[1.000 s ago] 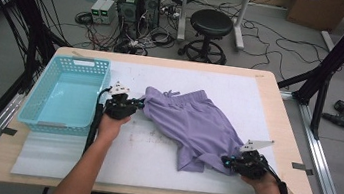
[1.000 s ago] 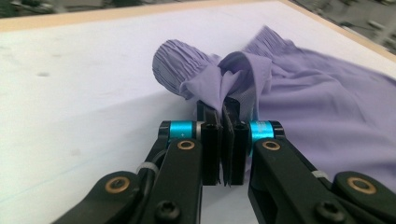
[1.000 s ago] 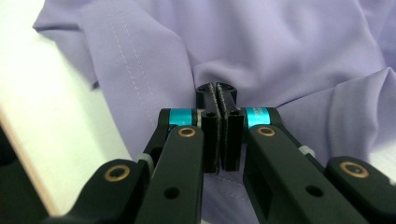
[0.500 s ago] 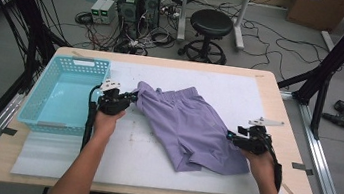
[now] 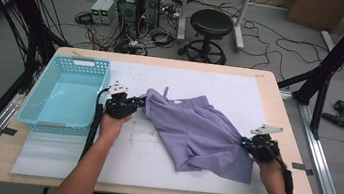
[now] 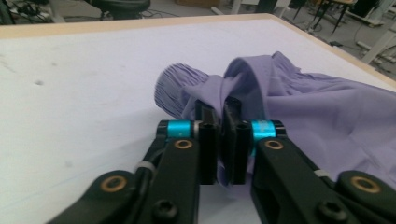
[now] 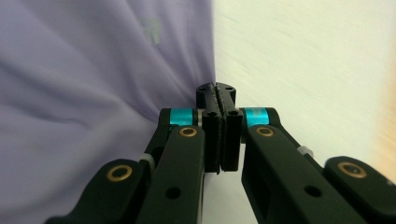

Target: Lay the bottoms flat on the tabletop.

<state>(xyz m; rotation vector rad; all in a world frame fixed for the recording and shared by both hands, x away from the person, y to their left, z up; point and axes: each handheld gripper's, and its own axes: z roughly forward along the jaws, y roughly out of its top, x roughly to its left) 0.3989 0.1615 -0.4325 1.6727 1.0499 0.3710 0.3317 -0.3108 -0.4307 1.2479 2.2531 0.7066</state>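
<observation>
Garment: lilac pleated fabric shorts (image 5: 195,133), rumpled and partly folded; they lie on the white sheet (image 5: 202,83) in the middle of the counter (image 5: 289,127), waistband end toward the basket, far corner toward the person's right
Waistband: gathered elastic edge, bunched and lifted off the sheet in the left gripper view (image 6: 175,86)
Left gripper (image 5: 135,103): black two-jaw tool with blue rings, held at the waistband end of the shorts, just beside the basket; the jaws have just been opening a little, yet stand narrow with a fold of the lilac cloth pinched between them (image 6: 224,121)
Right gripper (image 5: 248,144): black tool topped by a grey three-cornered plate, at the right edge of the shorts; the jaws have just been closing and now meet pad to pad at the cloth's edge (image 7: 215,95); whether cloth is caught between them I cannot tell
Container: light blue plastic lattice basket (image 5: 39,110), at the counter's left side, apart from the shorts
Surroundings: black round stool (image 5: 212,24) on the floor beyond the counter
</observation>
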